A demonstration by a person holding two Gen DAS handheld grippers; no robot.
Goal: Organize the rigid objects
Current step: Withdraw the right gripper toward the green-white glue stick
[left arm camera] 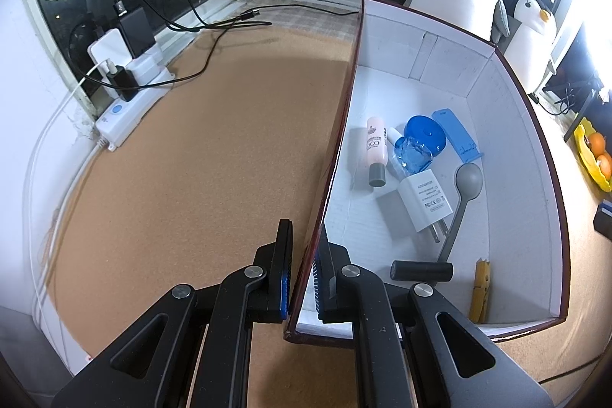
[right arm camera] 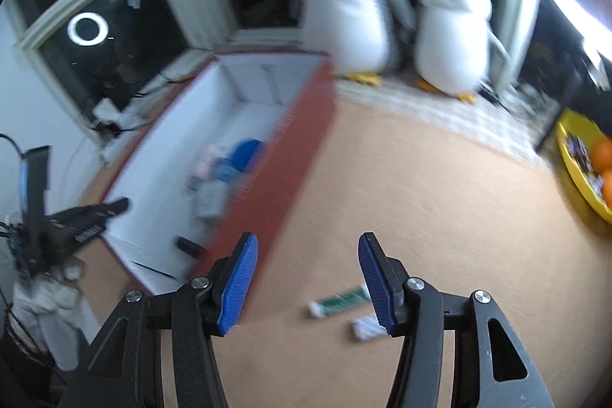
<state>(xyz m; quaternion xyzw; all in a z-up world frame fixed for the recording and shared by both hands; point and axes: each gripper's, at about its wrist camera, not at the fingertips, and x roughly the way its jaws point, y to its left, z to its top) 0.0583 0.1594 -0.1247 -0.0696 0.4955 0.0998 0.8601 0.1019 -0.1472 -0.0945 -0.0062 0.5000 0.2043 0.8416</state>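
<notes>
Your left gripper (left arm camera: 302,266) is pinching the near side wall of the box (left arm camera: 524,155), with one finger outside the wall and one finger inside. The box is red on the outside and white on the inside, and it sits on the brown cork table (left arm camera: 199,148). Inside the box, going out from your fingers, a black tube (left arm camera: 421,270) lies at about 3 o'clock, and a yellow clip (left arm camera: 481,289) leans in the corner just past it. Up at about 1 o'clock you see a white plug (left arm camera: 424,203) with a gray spoon (left arm camera: 464,194) right beside it. A bit farther are a pink bottle (left arm camera: 374,150), a clear blue bottle (left arm camera: 411,155), a round blue lid (left arm camera: 426,134) and a flat blue piece (left arm camera: 457,134), all close together. Your right gripper (right arm camera: 308,278) is spread wide and holds nothing. It hangs over the cork table (right arm camera: 440,186) to the right of the box (right arm camera: 279,171). Low between its fingers, at about 5 o'clock, lies a green and white tube (right arm camera: 338,300), and a small white pack (right arm camera: 368,327) lies just beside it. This view is blurry. Two toy penguins (right arm camera: 397,10) stand at 12 o'clock, and a yellow bowl (right arm camera: 573,159) with oranges sits at 3 o'clock.
</notes>
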